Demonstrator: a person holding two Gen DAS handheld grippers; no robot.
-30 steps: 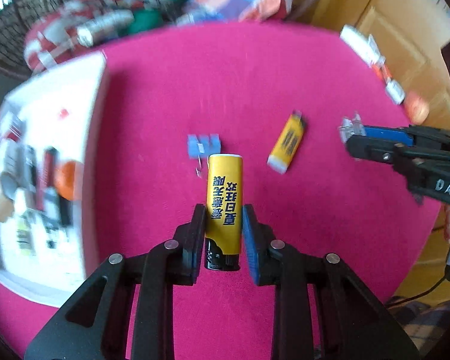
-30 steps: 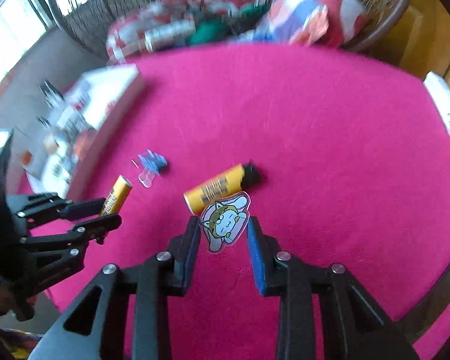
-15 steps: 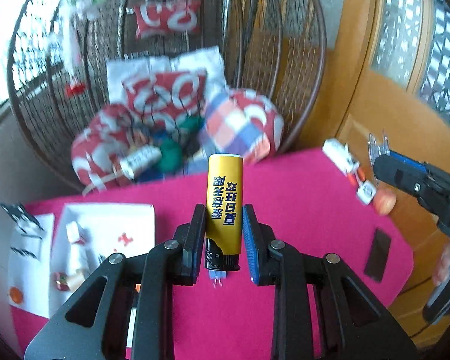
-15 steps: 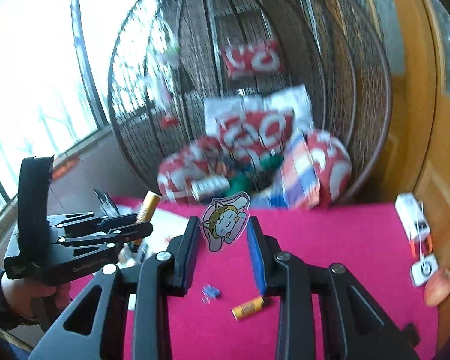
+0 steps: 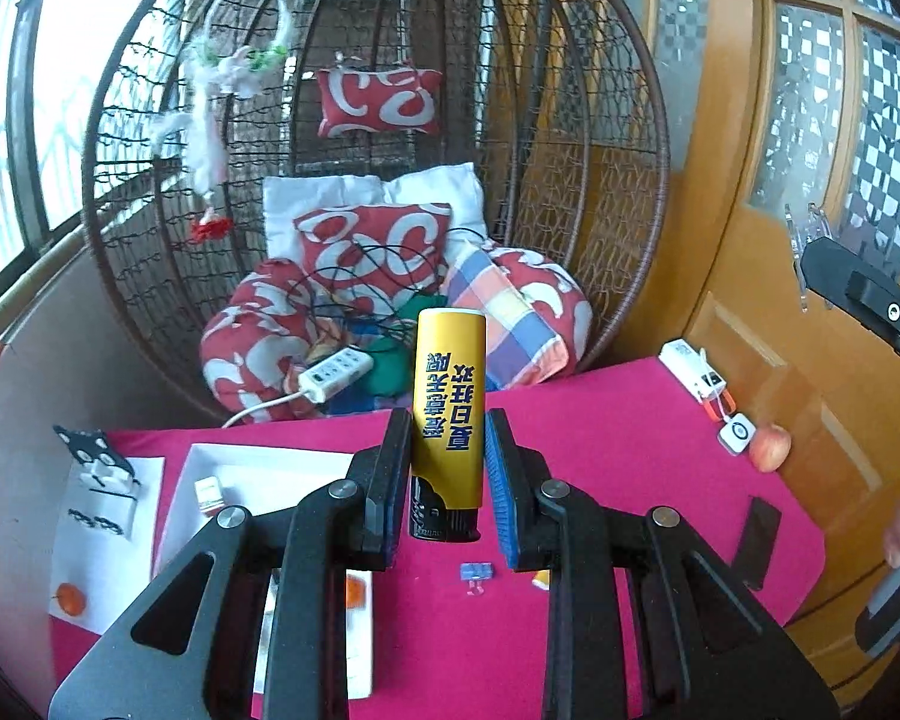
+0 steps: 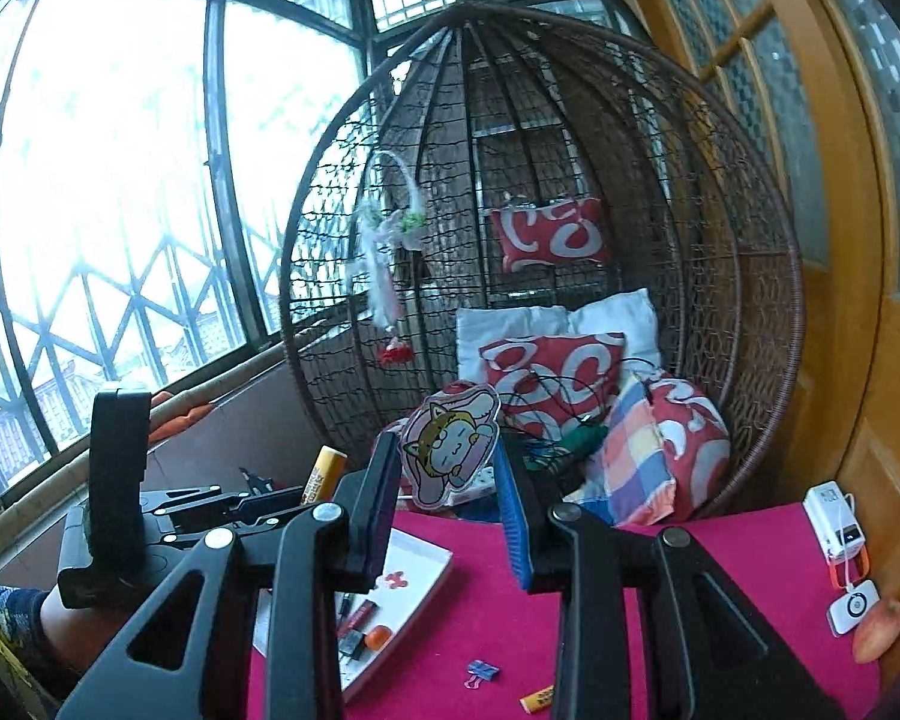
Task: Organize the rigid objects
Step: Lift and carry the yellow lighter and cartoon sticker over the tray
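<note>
My left gripper [image 5: 447, 471] is shut on a yellow lighter [image 5: 449, 414] with blue characters, held upright high above the pink table [image 5: 618, 432]. My right gripper [image 6: 450, 483] is shut on a flat cartoon-cat charm [image 6: 450, 450], also raised. In the right wrist view the left gripper [image 6: 324, 495] with its lighter [image 6: 325, 473] is at the left. The right gripper's finger [image 5: 864, 300] shows at the right edge of the left wrist view. Down on the table lie a blue binder clip [image 6: 482, 671] and a second yellow lighter [image 6: 537, 699].
A white tray [image 5: 258, 468] with several small items sits at the table's left. A white power bank [image 5: 690, 369], a small white device [image 5: 736, 433], a peach [image 5: 768, 447] and a black strip [image 5: 756, 540] lie along the right edge. Beyond the table stands a wicker egg chair [image 6: 720, 240] with cushions.
Both grippers have risen well above the table and tipped upward, so the chair now fills the views. The lighter and the charm stayed in their grips.
</note>
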